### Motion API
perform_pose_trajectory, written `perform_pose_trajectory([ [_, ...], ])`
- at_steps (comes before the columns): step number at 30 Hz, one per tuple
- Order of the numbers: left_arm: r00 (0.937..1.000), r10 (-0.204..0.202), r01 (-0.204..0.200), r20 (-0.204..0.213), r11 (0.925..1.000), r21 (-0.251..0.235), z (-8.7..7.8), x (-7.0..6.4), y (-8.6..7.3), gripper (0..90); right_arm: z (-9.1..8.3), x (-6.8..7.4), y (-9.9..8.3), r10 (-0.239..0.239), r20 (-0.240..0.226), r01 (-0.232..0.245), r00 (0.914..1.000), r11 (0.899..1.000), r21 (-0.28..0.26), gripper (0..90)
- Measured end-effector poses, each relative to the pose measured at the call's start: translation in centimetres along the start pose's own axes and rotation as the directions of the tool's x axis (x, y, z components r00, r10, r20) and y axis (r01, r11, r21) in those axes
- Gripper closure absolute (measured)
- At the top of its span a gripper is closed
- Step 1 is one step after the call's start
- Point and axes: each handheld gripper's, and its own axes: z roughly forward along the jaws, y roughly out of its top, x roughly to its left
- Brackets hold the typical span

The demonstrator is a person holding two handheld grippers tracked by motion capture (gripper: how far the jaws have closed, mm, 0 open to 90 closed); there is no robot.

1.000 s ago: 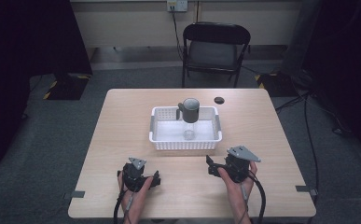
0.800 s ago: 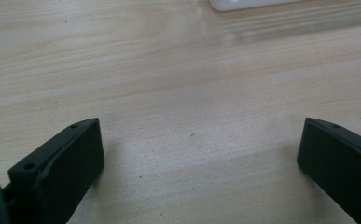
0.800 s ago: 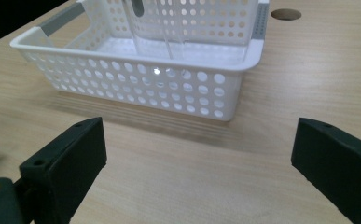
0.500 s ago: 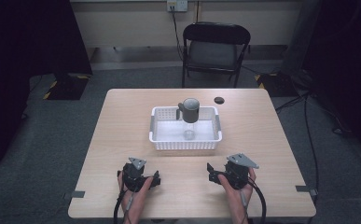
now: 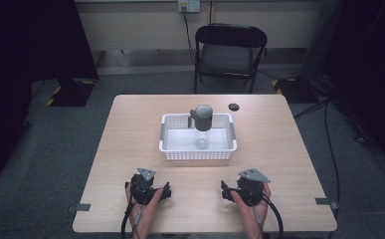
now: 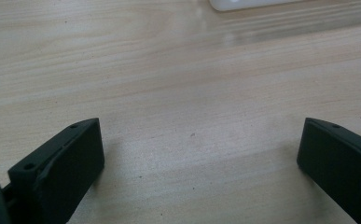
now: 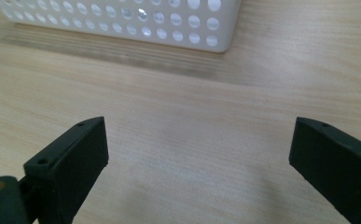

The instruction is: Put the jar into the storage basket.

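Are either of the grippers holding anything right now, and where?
Nothing. The left gripper and right gripper are both open, with bare table between their fingers.

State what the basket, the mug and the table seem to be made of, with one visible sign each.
Basket: probably white plastic, its walls punched with even round holes.
Mug: dark grey, matte; ceramic or metal, can't tell.
Table: pale wood or laminate, grain lines, slight sheen.

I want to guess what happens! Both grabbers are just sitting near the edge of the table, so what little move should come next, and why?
Probably slide the right gripper forward toward the white basket. Both grippers are open and empty, and the grey mug is in the basket.
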Motion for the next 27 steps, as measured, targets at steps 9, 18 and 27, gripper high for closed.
perform_pose_trajectory([
  [9, 1.0, 0.0, 0.0, 0.0, 1.0, 0.0, 0.0, 0.0, 0.0, 0.0, 0.8, -0.2, -0.5, -0.006, 0.03, 0.005, 0.9995, 0.998, 0.058, 4.2],
  [18, 1.0, 0.0, 0.0, 0.0, 1.0, 0.0, 0.0, 0.0, 0.0, 0.0, 1.2, -0.3, -0.4, 0.001, 0.033, -0.004, 0.9994, 0.995, 0.098, 3.8],
  [27, 1.0, 0.0, 0.0, 0.0, 1.0, 0.0, 0.0, 0.0, 0.0, 0.0, 1.4, 0.1, -0.3, -0.025, 0.058, 0.018, 0.998, 0.993, 0.115, 2.8],
])
